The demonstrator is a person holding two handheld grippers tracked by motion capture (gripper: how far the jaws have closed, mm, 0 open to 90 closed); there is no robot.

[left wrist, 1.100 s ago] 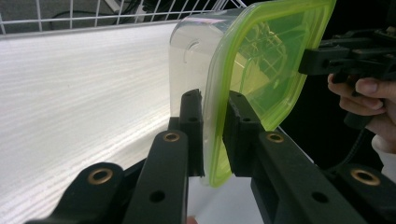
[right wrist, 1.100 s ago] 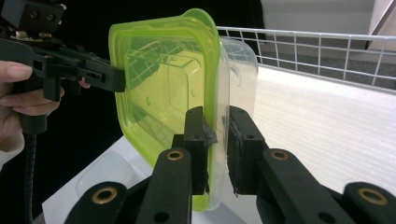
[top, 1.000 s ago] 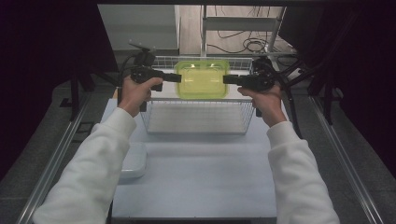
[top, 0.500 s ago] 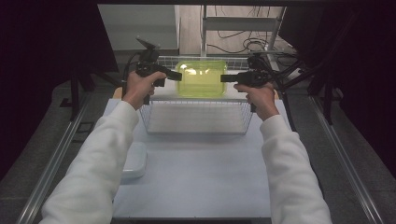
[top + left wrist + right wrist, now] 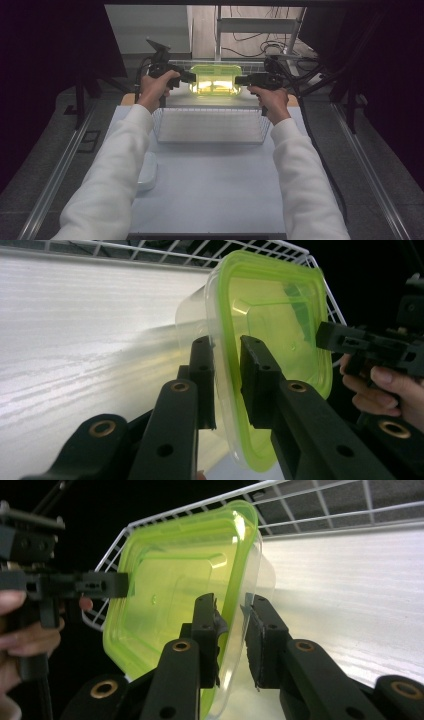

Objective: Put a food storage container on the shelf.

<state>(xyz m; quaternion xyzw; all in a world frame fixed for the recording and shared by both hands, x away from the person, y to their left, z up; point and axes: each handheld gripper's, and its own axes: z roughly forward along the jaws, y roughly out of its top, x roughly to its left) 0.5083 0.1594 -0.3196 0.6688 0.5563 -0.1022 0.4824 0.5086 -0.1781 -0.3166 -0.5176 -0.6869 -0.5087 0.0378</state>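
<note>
Two tools, one in each of the person's hands, flank a clear container with a lime-green lid (image 5: 216,80). From the high view, white-sleeved forearms reach forward over the pale bench (image 5: 210,185). Left tool (image 5: 189,78) and right tool (image 5: 240,79) point inward at each other, level, at the container's two short ends.

Left gripper view: the black jaws straddle the lid's rim (image 5: 223,390), and a gap shows on the lid side, so the pads do not clearly press. These jaws have just been opening, with the rim between them. Right gripper view: the same, its own jaws straddling the opposite rim (image 5: 235,600) with a gap showing, and also just opening.

Both gripper views show the other hand (image 5: 395,390) and its tool across the lid. They also show the white ribbed floor of the wire basket (image 5: 210,125) close under the container. The high view places the container at the basket's far edge. No writing can be read.
</note>
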